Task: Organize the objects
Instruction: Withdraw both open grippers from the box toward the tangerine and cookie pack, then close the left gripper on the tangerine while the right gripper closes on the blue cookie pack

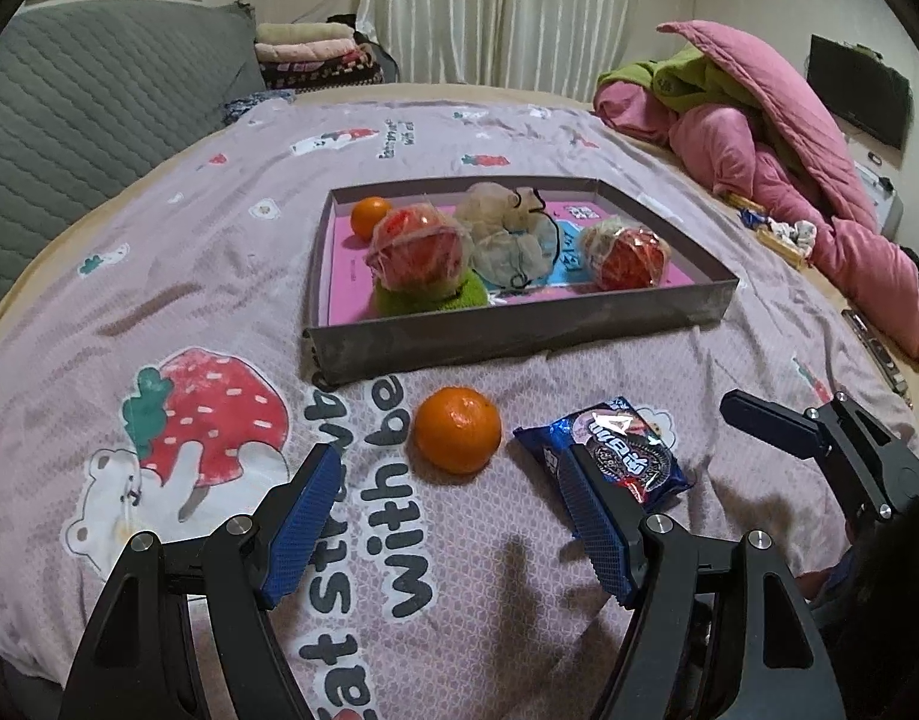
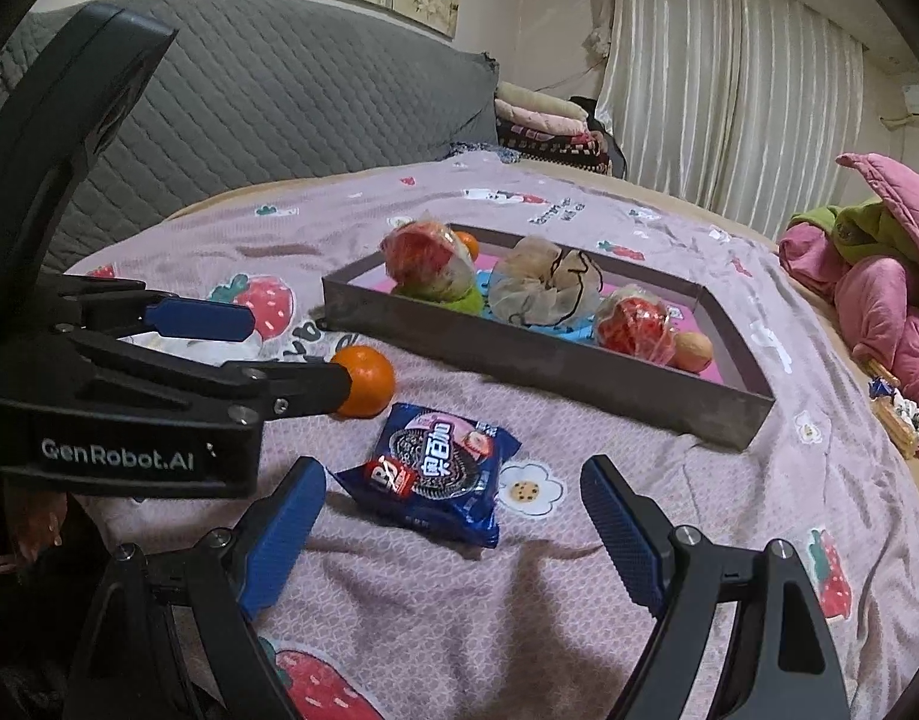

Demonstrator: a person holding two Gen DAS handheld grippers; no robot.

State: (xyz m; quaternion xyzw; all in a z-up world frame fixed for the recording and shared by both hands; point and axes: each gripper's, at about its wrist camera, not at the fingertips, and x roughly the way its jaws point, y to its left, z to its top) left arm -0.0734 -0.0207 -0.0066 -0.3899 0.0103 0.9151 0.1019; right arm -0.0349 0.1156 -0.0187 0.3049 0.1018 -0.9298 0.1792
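The left gripper stands with its blue pads spread wide and nothing between them, pointed down over a bedsheet printed with strawberries and bears; just ahead of its fingertips an orange lies loose on the cloth; its right finger overlaps the near edge of a blue cookie pack in the left wrist view, though whether it touches the pack cannot be told. The right gripper is likewise wide open and empty, its fingers either side of the cookie pack, which lies flat on the sheet just ahead of and between the tips, clear of both pads; from this side the left gripper reaches in at the left, one black finger crossing in front of the orange.

Beyond both lies a shallow grey tray with a pink floor; inside it sit a small orange at the far left corner, a red fruit in foam netting resting on a green cloth, a bundle of pale mesh in the middle, and a second netted red fruit at the right; the right wrist view shows a small brownish round thing beside that fruit.

Further out, a grey quilted headboard rises at the left, pink and green bedding is heaped at the right, and pale curtains hang behind.
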